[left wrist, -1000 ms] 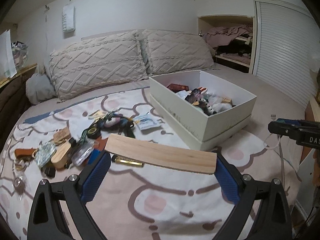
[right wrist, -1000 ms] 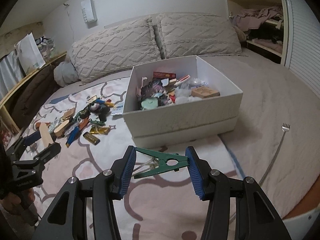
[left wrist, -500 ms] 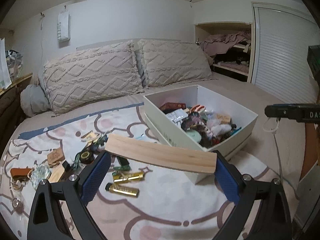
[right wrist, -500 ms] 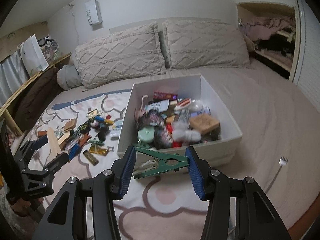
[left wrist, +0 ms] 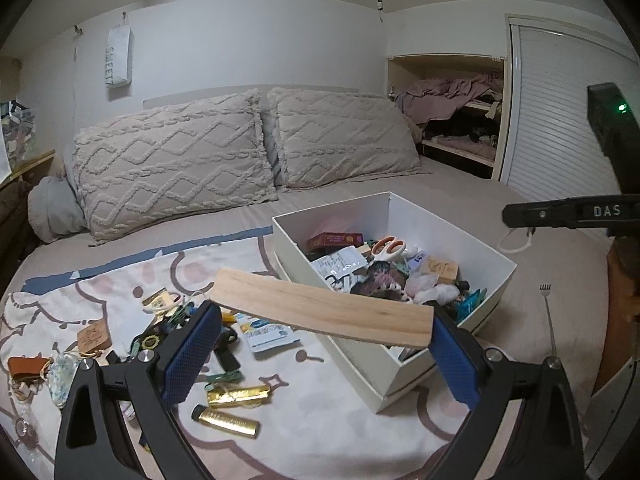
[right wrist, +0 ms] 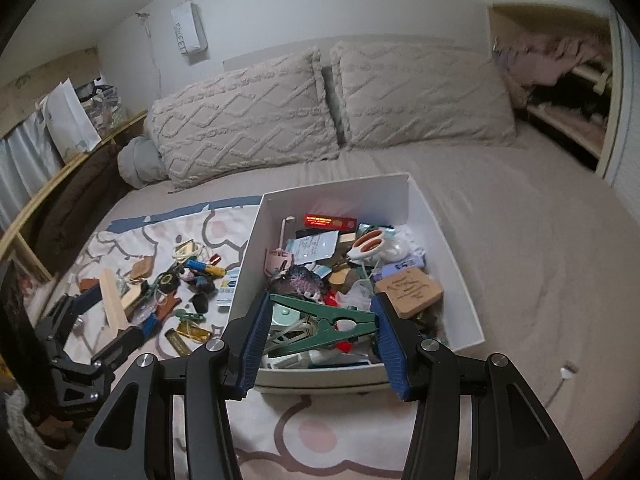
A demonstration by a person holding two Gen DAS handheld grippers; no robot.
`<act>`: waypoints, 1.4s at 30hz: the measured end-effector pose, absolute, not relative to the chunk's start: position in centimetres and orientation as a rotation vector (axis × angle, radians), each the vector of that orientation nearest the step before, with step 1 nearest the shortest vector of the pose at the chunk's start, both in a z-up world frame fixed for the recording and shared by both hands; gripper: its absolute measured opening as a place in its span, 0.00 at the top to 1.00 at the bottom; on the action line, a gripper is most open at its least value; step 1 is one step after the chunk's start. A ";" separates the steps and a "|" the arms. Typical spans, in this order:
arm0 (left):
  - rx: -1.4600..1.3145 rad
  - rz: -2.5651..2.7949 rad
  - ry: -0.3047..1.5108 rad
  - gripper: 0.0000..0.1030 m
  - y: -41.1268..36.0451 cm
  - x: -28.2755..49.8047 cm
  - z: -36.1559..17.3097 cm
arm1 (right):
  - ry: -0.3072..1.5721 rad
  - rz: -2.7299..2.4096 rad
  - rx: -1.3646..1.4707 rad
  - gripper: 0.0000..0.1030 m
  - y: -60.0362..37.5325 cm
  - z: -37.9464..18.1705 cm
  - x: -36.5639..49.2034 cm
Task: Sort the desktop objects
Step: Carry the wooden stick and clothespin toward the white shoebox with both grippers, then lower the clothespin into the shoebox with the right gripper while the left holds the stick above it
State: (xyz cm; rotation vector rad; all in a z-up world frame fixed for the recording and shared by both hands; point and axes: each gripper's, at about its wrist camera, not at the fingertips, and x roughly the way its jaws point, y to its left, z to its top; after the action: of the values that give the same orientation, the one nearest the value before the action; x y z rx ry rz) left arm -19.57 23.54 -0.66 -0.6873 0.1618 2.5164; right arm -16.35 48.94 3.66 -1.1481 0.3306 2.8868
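My left gripper (left wrist: 320, 344) is shut on a flat pale wooden board (left wrist: 320, 307), held in the air over the near left corner of the white box (left wrist: 496, 258). My right gripper (right wrist: 318, 334) is shut on a green plastic clamp (right wrist: 324, 318), held over the near edge of the same white box (right wrist: 420, 200), which is full of mixed small items. The left gripper with its board (right wrist: 114, 304) also shows at the left of the right wrist view. Loose small objects (left wrist: 224, 396) lie scattered on the patterned blanket left of the box.
Two knitted pillows (left wrist: 248, 152) lean at the head of the bed. A small fork (left wrist: 546, 296) lies on the bedsheet right of the box. A wall shelf with clothes (left wrist: 460, 120) is at the back right. A wooden rail (right wrist: 60, 184) borders the bed's left side.
Both grippers have risen and moved forward toward the box. The clamp now hangs over the box's near edge and the board over its corner. Both grips are unchanged.
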 end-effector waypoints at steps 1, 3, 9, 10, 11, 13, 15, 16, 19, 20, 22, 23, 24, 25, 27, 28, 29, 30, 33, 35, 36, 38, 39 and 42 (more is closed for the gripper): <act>-0.684 2.517 0.171 0.04 23.7 -19.9 -0.6 | 0.338 2.883 -1.161 0.50 49.4 3.5 -16.8; -0.676 2.521 0.191 0.04 24.1 -20.4 -0.6 | 0.347 2.877 -1.181 0.50 50.1 3.3 -17.7; -0.658 2.512 0.216 0.04 25.8 -21.7 -0.3 | 0.395 2.837 -1.271 0.50 52.5 1.6 -20.2; -0.658 2.509 0.224 0.04 26.1 -21.9 -0.3 | 0.398 2.836 -1.298 0.50 52.9 1.2 -20.7; -0.658 2.506 0.232 0.04 26.5 -22.0 -0.3 | 0.396 2.835 -1.322 0.50 53.2 0.8 -21.2; -0.658 2.500 0.246 0.04 27.2 -22.4 -0.5 | 0.375 2.814 -1.344 0.50 53.9 0.0 -22.0; -0.661 2.492 0.254 0.04 27.9 -22.7 -0.6 | 0.364 2.788 -1.375 0.50 54.4 -1.0 -22.5; -0.664 2.488 0.254 0.04 28.3 -22.9 -0.7 | 0.363 2.778 -1.392 0.50 54.6 -1.4 -22.7; -0.683 2.467 0.242 0.04 29.3 -23.5 -1.0 | 0.351 2.764 -1.433 0.50 54.8 -2.7 -23.1; -0.692 2.459 0.237 0.04 29.7 -23.8 -1.1 | 0.350 2.764 -1.443 0.50 54.8 -2.9 -23.2; -0.707 2.451 0.221 0.04 30.4 -24.5 -1.2 | 0.346 2.764 -1.465 0.50 54.9 -3.6 -23.3; -0.716 2.447 0.211 0.04 30.6 -24.8 -1.1 | 0.341 2.764 -1.468 0.50 55.0 -3.7 -23.4; -0.730 2.441 0.195 0.04 30.8 -25.3 -1.1 | 0.336 2.766 -1.471 0.50 55.0 -3.9 -23.4; -0.742 2.437 0.182 0.04 31.0 -25.7 -1.0 | 0.337 2.768 -1.472 0.50 55.0 -4.0 -23.4; -0.770 2.429 0.151 0.04 31.5 -26.7 -0.9 | 0.354 2.770 -1.474 0.50 55.2 -4.5 -23.3; -0.780 2.426 0.139 0.04 31.8 -27.1 -0.8 | 0.360 2.768 -1.480 0.50 55.3 -4.7 -23.4; -0.789 2.424 0.129 0.04 32.0 -27.5 -0.7 | 0.362 2.764 -1.488 0.50 55.3 -5.0 -23.4; -0.801 2.422 0.118 0.04 32.4 -28.1 -0.7 | 0.361 2.758 -1.499 0.50 55.4 -5.3 -23.5; -0.843 2.408 0.089 0.04 33.4 -29.5 -0.7 | 0.386 2.744 -1.513 0.50 55.6 -6.1 -23.6; -0.876 2.397 0.076 0.04 33.9 -30.5 -0.8 | 0.417 2.729 -1.526 0.50 55.8 -6.5 -23.8; -0.895 2.390 0.070 0.04 34.2 -31.1 -0.9 | 0.428 2.726 -1.530 0.50 55.7 -6.6 -23.9; -0.924 2.386 0.060 0.04 34.7 -31.9 -1.1 | 0.428 2.733 -1.539 0.50 55.4 -6.6 -24.0; -0.939 2.385 0.055 0.04 34.8 -32.4 -1.2 | 0.416 2.737 -1.538 0.50 55.2 -6.6 -24.1; -0.996 2.385 0.037 0.04 35.5 -33.7 -1.7 | 0.386 2.747 -1.542 0.50 54.6 -6.4 -24.1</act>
State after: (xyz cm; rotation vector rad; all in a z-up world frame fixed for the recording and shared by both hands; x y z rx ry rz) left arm -33.69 35.48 -1.71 -0.9963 0.0365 2.3854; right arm -24.11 54.61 -6.37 -1.5418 0.3858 2.7474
